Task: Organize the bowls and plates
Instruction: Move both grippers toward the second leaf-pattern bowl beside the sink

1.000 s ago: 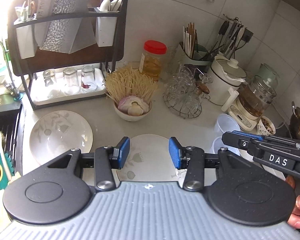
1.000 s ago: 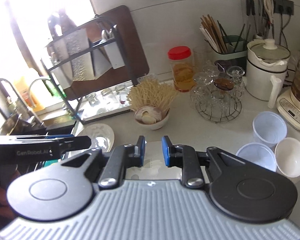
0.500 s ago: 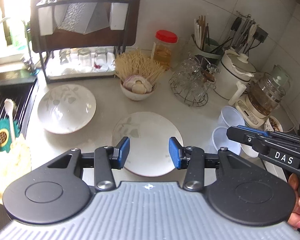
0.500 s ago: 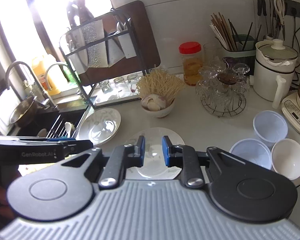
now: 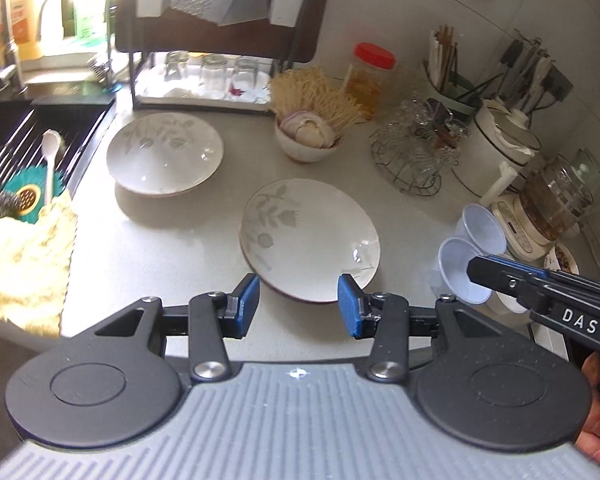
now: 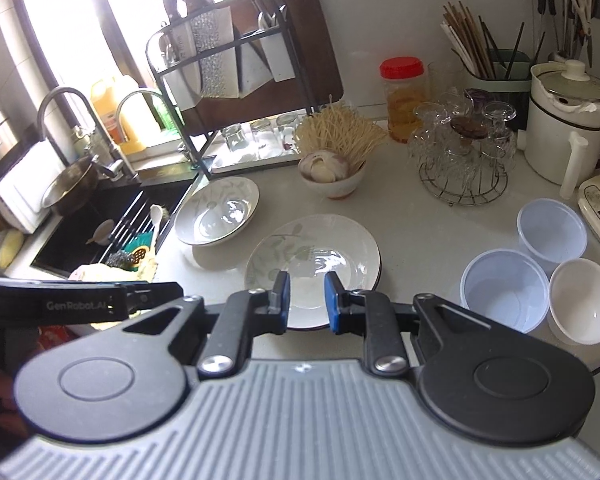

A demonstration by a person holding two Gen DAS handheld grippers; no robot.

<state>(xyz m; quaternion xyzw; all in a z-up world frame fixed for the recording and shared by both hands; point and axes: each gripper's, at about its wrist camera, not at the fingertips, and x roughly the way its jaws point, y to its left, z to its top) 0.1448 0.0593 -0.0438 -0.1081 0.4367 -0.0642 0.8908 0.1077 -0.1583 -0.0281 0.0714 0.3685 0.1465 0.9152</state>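
A shallow leaf-patterned plate (image 5: 310, 240) (image 6: 312, 256) lies flat mid-counter. A deeper plate (image 5: 164, 154) (image 6: 218, 212) with the same pattern sits to its left, near the sink. Two translucent plastic bowls (image 6: 504, 290) (image 6: 552, 230) and a white bowl (image 6: 584, 300) stand at the right. My left gripper (image 5: 299, 306) hovers open over the shallow plate's near rim, with nothing between its blue pads. My right gripper (image 6: 307, 298) hangs over the same rim, its jaws a narrow gap apart and holding nothing.
A small bowl of garlic and dry noodles (image 6: 334, 184) stands behind the plates, with a wire rack of glasses (image 6: 464, 160) and a white pot (image 6: 568, 128) to its right. A dish rack (image 5: 216, 76) stands at the back. At the left are the sink (image 5: 28, 148) and a yellow cloth (image 5: 20, 256).
Both grippers have drawn back from the counter, so the shallow plate now lies almost wholly in view ahead of the fingers. More of the sink shows. Neither jaw gap changed.
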